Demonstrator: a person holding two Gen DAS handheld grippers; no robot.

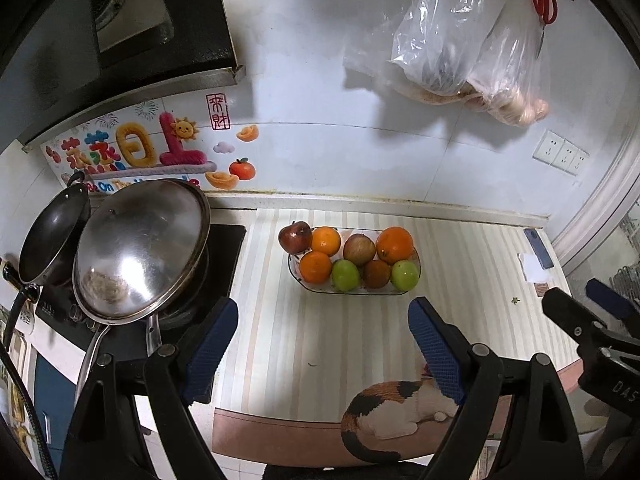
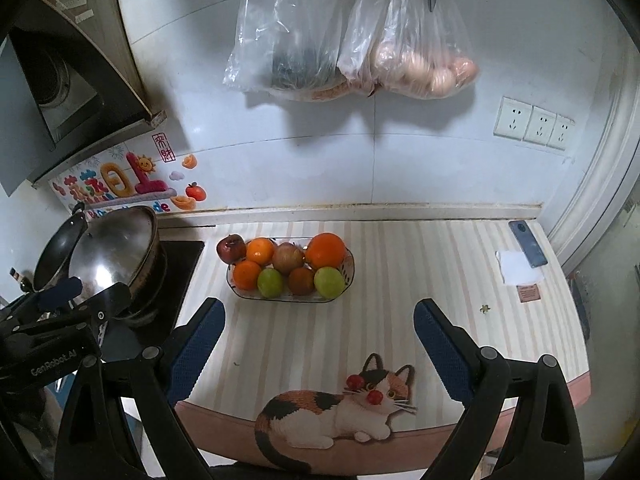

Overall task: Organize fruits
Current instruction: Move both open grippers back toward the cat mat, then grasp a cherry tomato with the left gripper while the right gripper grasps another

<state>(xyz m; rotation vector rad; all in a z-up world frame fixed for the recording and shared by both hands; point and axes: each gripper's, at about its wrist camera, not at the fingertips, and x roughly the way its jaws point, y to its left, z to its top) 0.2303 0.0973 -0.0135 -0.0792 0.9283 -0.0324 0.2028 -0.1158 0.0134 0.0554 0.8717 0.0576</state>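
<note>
A clear glass tray (image 1: 417,258) (image 2: 349,261) sits on the striped mat near the wall, filled with several fruits: oranges (image 1: 394,245) (image 2: 325,250), green fruits (image 1: 345,275) (image 2: 329,283), brownish apples (image 1: 359,249) (image 2: 288,258). A dark red apple (image 1: 295,237) (image 2: 231,248) rests at the tray's left end. My left gripper (image 1: 323,332) is open and empty, well short of the tray. My right gripper (image 2: 319,334) is open and empty, also short of the tray. Each gripper shows at the edge of the other's view.
A stove with a steel lid (image 1: 140,246) and a black wok (image 1: 52,234) stands left. A phone (image 2: 527,243) and white paper (image 2: 518,267) lie at the right. Plastic bags (image 2: 344,36) and scissors hang on the wall. A cat picture (image 2: 340,412) marks the mat's front edge.
</note>
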